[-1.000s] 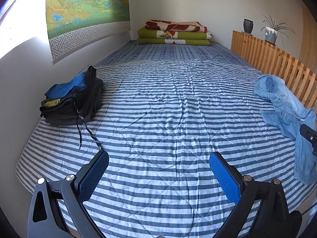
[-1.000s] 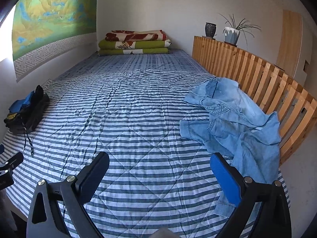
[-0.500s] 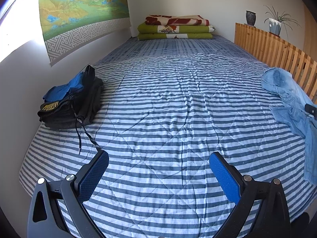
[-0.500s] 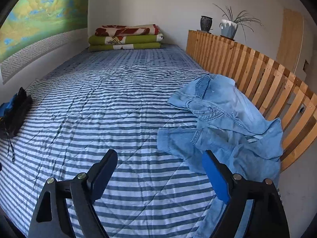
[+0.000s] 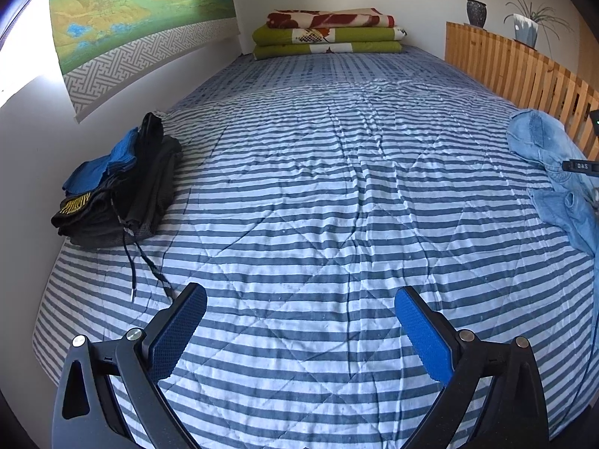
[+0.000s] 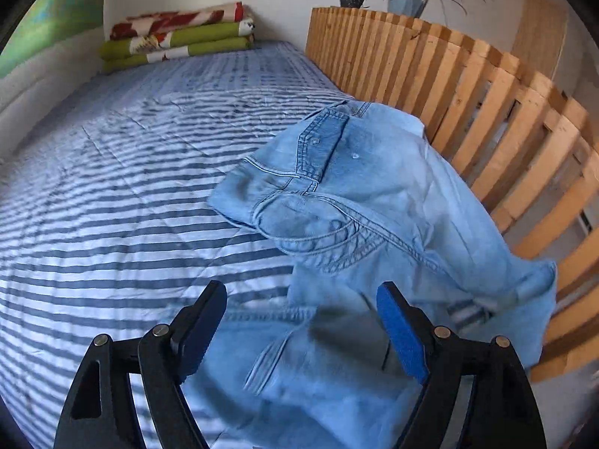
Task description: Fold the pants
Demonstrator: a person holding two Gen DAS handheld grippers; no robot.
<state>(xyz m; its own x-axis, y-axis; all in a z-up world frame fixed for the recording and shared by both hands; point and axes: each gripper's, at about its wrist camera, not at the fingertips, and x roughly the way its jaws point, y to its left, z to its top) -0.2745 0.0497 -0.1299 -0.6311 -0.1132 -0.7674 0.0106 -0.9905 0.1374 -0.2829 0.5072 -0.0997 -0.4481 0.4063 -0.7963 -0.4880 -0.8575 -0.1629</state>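
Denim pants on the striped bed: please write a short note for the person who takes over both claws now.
Left claw: open, empty, over bare striped bed.
Right claw: open, over the denim pants, nothing gripped.
Pants lie crumpled beside the wooden slat rail. A dark folded clothes pile sits by the wall.
Done: no fold yet on the denim.
Left: grip, spread flat, fold.

I see soft, faded denim pants (image 6: 367, 202) crumpled on a quilted striped cotton bedcover (image 5: 318, 194), beside an unfinished slatted wood rail (image 6: 468, 86); my gripper pads (image 6: 400, 331) look ribbed, matt blue rubber.
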